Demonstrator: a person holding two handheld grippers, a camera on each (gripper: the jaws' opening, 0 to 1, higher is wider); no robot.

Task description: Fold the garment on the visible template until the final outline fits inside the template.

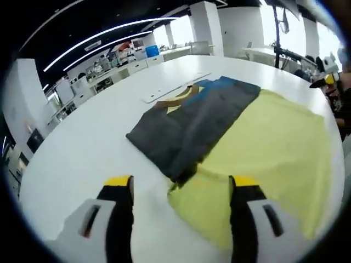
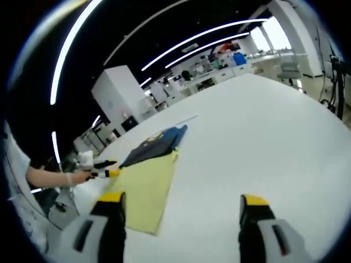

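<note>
The dark shirt (image 1: 192, 118) lies partly folded on the yellow template (image 1: 274, 148) on the white bench (image 1: 82, 148), just ahead of the wide-open, empty left gripper (image 1: 181, 183), while the right gripper (image 2: 181, 205), also spread empty, hangs well off.

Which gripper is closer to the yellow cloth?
Left. The left gripper hovers right over the yellow cloth's near edge; the right gripper is off to its side, above the white table.

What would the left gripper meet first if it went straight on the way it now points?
Probably the near edge of the dark garment lying on the yellow template; the open left gripper points at it, though depth is unclear.
</note>
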